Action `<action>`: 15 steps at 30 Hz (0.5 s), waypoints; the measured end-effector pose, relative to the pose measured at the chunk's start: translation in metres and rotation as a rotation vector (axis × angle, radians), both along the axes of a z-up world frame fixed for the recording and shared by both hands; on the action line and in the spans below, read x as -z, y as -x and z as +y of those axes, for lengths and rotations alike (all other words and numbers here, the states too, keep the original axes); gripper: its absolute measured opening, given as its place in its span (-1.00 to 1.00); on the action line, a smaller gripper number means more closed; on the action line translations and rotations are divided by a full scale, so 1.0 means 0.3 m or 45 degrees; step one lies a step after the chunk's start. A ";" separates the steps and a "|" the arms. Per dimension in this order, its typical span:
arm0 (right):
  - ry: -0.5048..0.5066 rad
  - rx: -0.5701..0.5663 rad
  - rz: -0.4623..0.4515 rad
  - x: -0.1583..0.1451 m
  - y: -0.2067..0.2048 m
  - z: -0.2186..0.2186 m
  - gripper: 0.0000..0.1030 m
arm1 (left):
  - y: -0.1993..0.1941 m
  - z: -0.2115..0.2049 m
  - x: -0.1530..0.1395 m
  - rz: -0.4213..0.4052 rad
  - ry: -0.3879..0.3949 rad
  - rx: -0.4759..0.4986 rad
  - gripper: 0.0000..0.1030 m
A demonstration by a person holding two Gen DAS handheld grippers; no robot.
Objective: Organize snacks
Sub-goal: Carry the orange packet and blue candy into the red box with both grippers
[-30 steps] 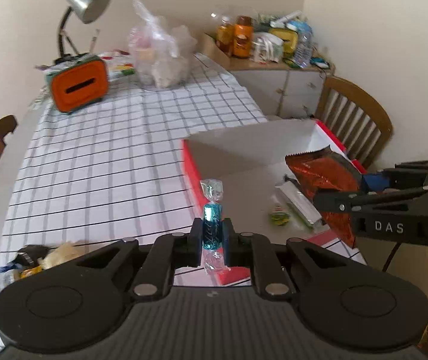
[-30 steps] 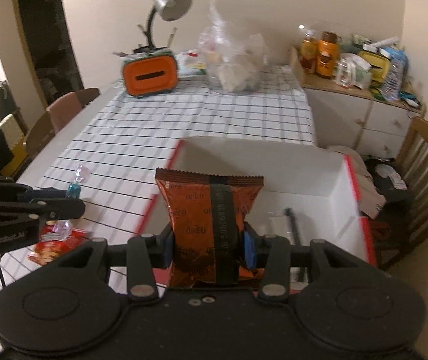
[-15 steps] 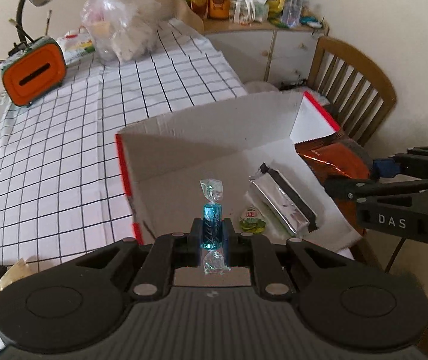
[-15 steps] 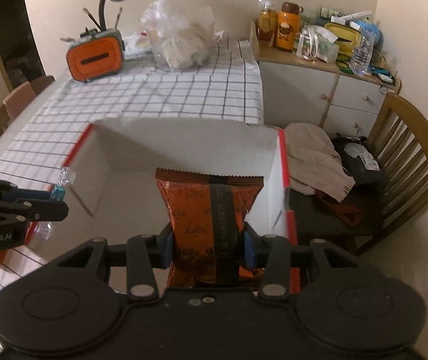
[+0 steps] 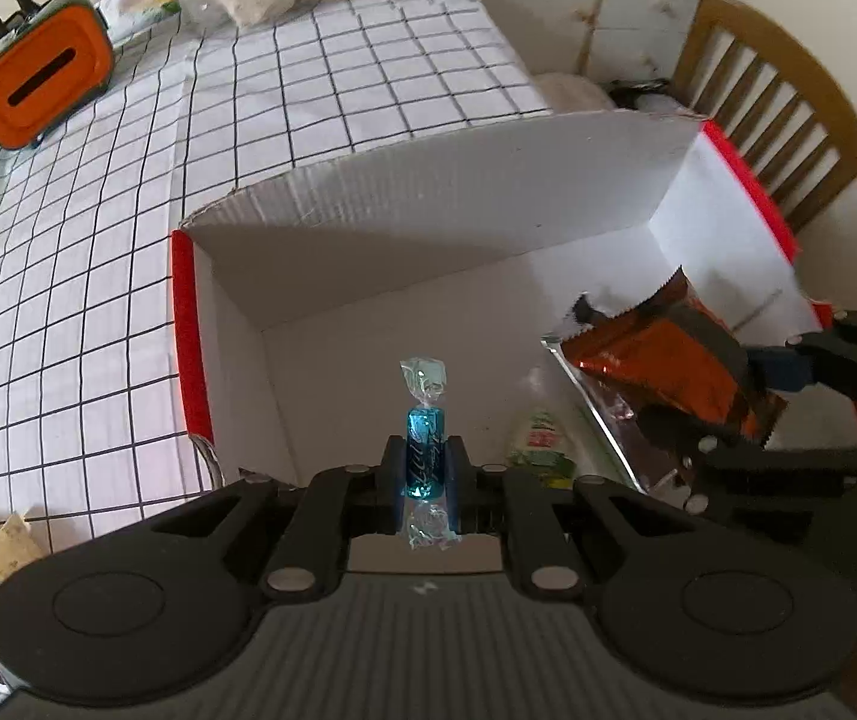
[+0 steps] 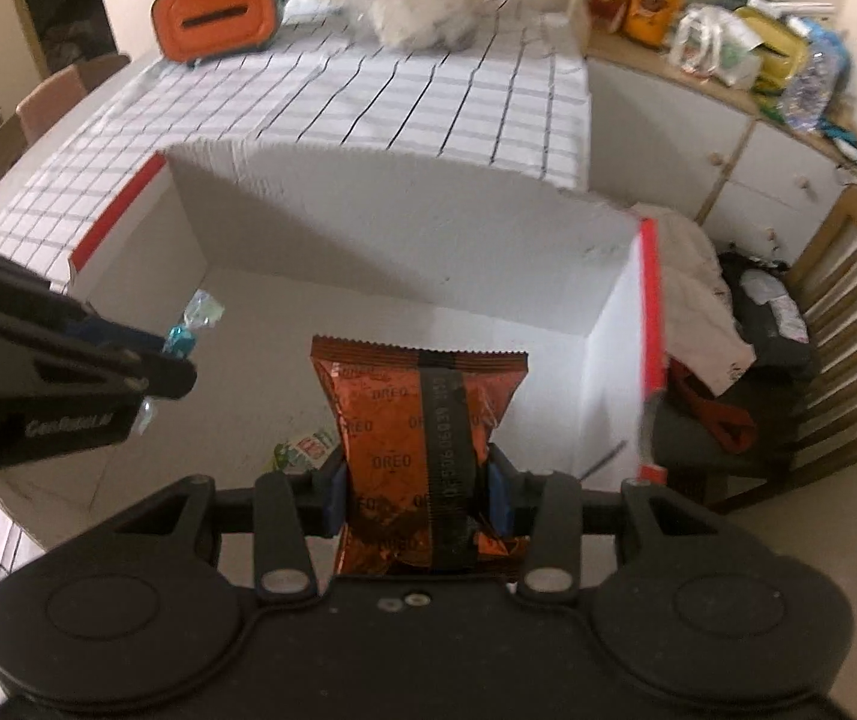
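Both grippers over the box, each with a snack to drop.

Left view: left gripper (image 5: 425,468) pinches a candy (image 5: 423,450) above the box (image 5: 428,192) floor, near its left wall; let go low, clear of the green packet (image 5: 539,441). Right view: right gripper (image 6: 422,495) clamps the Oreo pack (image 6: 416,420) over the middle; lower it, then part the jaws.

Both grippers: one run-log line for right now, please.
left gripper: shut on blue candy | right gripper: shut on orange Oreo packet | both over white box
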State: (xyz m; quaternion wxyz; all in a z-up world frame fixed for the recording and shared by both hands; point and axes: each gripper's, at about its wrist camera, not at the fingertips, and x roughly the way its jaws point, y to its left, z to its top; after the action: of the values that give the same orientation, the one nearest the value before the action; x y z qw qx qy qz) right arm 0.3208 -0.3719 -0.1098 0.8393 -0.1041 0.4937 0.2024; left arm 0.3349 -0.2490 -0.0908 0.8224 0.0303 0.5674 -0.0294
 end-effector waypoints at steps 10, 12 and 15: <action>0.102 -0.080 0.064 0.056 -0.032 0.044 -0.17 | -0.059 -0.030 0.058 0.147 -0.065 0.013 -0.76; 0.106 -0.085 0.065 0.055 -0.032 0.047 -0.16 | -0.063 -0.037 0.068 0.168 -0.072 0.025 -0.76; 0.107 -0.080 0.063 0.055 -0.030 0.048 -0.16 | -0.065 -0.043 0.079 0.176 -0.081 0.035 -0.76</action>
State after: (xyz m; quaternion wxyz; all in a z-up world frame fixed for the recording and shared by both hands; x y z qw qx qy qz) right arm 0.3299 -0.3577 -0.1264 0.8150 -0.1495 0.5189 0.2102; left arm 0.3543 -0.2620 -0.1146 0.7792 0.0622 0.6232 -0.0247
